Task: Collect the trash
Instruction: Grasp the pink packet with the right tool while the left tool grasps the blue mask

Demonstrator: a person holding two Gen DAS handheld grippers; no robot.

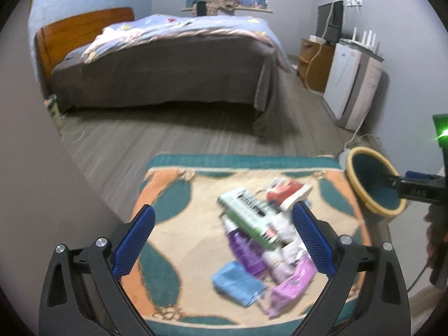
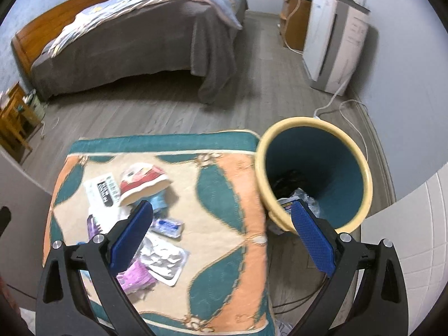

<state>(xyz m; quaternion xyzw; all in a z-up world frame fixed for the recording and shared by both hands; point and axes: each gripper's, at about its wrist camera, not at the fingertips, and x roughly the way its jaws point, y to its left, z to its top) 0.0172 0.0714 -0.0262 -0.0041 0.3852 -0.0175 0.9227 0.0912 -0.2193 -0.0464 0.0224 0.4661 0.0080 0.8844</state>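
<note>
**Both jaws empty above the litter, bin waiting at the right**

The trash lies in a loose heap on a patterned cloth [image 1: 179, 254] that covers the counter: a green-and-white box [image 1: 249, 212], a red-and-white packet [image 1: 288, 190], a purple bottle [image 1: 246, 249], a blue pouch [image 1: 235, 282] and a lilac wrapper [image 1: 294, 280], all touching or overlapping. In the right wrist view a silvery foil pack [image 2: 165, 260] also shows near the front of the pile.

The left gripper [image 1: 224, 240] hangs over the heap with its jaws spread wide and nothing between them. The pile sits right of centre in its opening, closest to its right finger. The green-and-white box runs diagonally, from far-left to near-right, and the purple bottle under it lies roughly along the same slant.

The right gripper [image 2: 221, 235] is also wide and empty. It is off to the right of the pile, straddling the right edge of the cloth, with the yellow-rimmed bin [image 2: 316, 128] just beyond its right finger. The bin stands on the floor against the counter's right side, and some crumpled clear plastic [image 2: 305, 198] already lies inside.

So the left gripper seems the nearer one to the heap, and the right the nearer to the bin. A grasp on the box would probably call for the jaws turned across that diagonal, then a carry to the right. The overlap may drag neighbouring pieces along.
</note>
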